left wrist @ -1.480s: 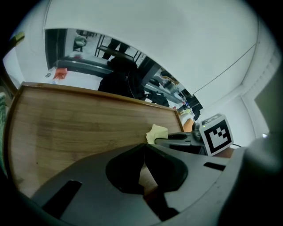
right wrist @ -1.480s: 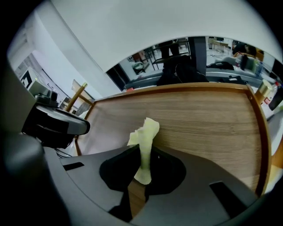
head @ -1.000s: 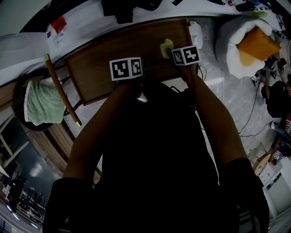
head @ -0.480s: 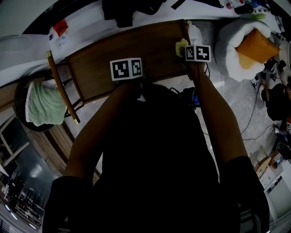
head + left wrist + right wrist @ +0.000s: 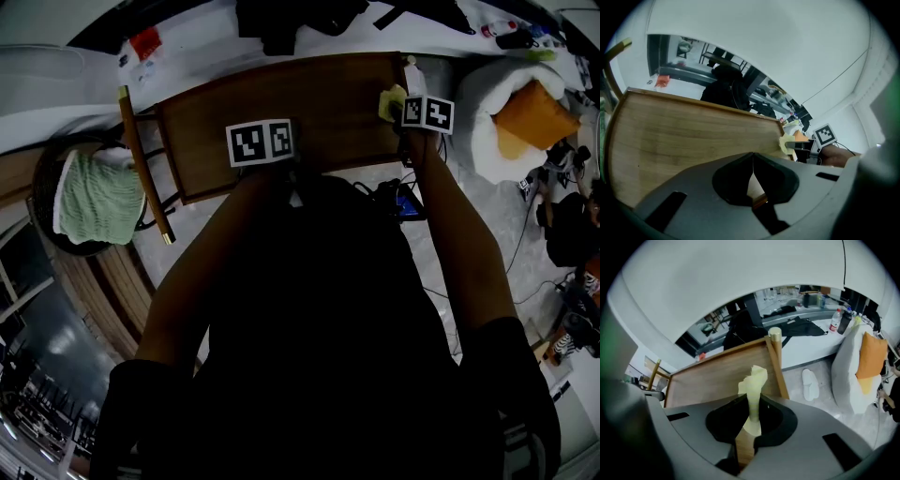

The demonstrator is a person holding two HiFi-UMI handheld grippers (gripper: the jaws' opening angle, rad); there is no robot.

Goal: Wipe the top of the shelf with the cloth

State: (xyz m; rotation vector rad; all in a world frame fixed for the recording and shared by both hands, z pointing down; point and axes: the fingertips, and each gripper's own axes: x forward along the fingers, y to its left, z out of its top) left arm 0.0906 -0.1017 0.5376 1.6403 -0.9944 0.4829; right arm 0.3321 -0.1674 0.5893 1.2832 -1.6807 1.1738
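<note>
Right gripper (image 5: pixel 401 112) slid to shelf (image 5: pixel 300 89) right end, arm outstretched, pinching cloth (image 5: pixel 388 99); left gripper (image 5: pixel 752 164) pressed together, empty.

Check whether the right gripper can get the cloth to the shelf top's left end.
Probably yes. The right gripper is shut on the cloth at the shelf top's right end, and the wood leftward is bare. The left gripper, at the near edge, may block that strip.

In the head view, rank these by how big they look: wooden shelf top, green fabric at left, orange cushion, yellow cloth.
1. wooden shelf top
2. green fabric and orange cushion: too alike to rank
3. yellow cloth, the smallest
</note>
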